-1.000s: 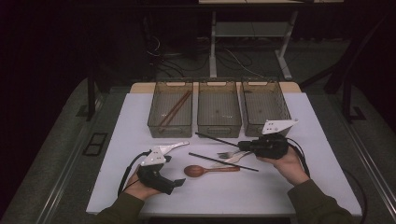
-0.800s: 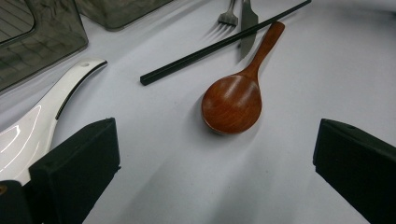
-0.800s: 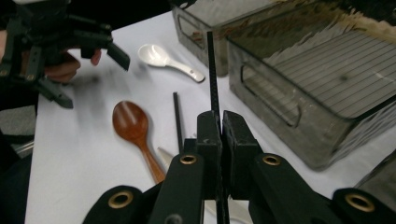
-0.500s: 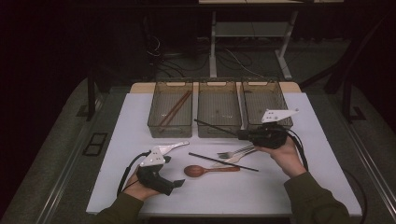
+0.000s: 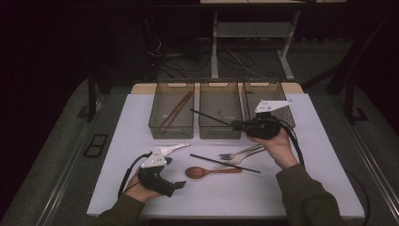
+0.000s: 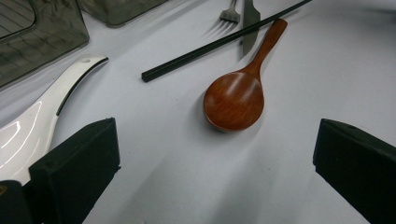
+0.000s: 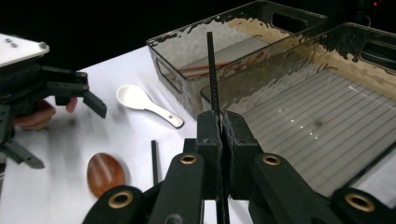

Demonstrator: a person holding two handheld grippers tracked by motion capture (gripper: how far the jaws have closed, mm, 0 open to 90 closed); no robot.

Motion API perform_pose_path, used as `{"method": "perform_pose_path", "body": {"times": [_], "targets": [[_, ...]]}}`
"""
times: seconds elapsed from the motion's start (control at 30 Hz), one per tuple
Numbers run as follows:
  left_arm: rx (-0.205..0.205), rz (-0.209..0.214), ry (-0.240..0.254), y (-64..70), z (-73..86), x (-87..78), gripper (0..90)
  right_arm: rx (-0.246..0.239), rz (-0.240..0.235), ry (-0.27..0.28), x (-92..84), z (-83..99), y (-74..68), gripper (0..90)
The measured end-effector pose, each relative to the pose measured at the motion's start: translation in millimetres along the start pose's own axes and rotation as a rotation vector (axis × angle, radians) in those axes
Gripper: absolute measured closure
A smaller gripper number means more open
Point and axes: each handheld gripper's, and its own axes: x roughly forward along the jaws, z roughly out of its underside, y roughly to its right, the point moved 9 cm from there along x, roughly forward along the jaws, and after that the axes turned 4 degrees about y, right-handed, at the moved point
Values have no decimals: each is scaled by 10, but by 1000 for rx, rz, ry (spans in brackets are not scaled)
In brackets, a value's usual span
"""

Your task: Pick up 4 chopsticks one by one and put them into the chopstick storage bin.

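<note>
My right gripper (image 5: 235,125) is shut on a black chopstick (image 5: 209,117), held in the air over the front of the middle bin (image 5: 219,133). The right gripper view has the pads (image 7: 222,123) pinching the stick (image 7: 212,70), which points at the left bin (image 7: 173,77). My left gripper (image 5: 175,173) rests open on the table's front left. Ahead of its wide jaws (image 6: 215,158) lies a wooden spoon (image 6: 236,95), with nothing between them. A second black chopstick (image 5: 225,163) lies on the table beside that spoon (image 5: 207,171).
Three clear bins stand in a row at the back; the left one (image 5: 171,134) holds brown chopsticks (image 5: 176,109). A fork (image 5: 240,151) and a knife (image 6: 251,18) lie mid-table. A white ceramic spoon (image 6: 46,112) lies beside the left gripper.
My right gripper has risen from near the table and moved back toward the bins with the black chopstick. The left gripper has stayed put.
</note>
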Motion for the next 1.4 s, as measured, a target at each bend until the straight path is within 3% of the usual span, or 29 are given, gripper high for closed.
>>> {"method": "perform_pose_path", "body": {"times": [0.83,1.4], "targets": [[0,12,2,7,-10,1,0,2,63,-9,514,-330,105,857],[-9,17,13,11,-13,18,0,-2,113,-71,1030,-491,145,857]]}}
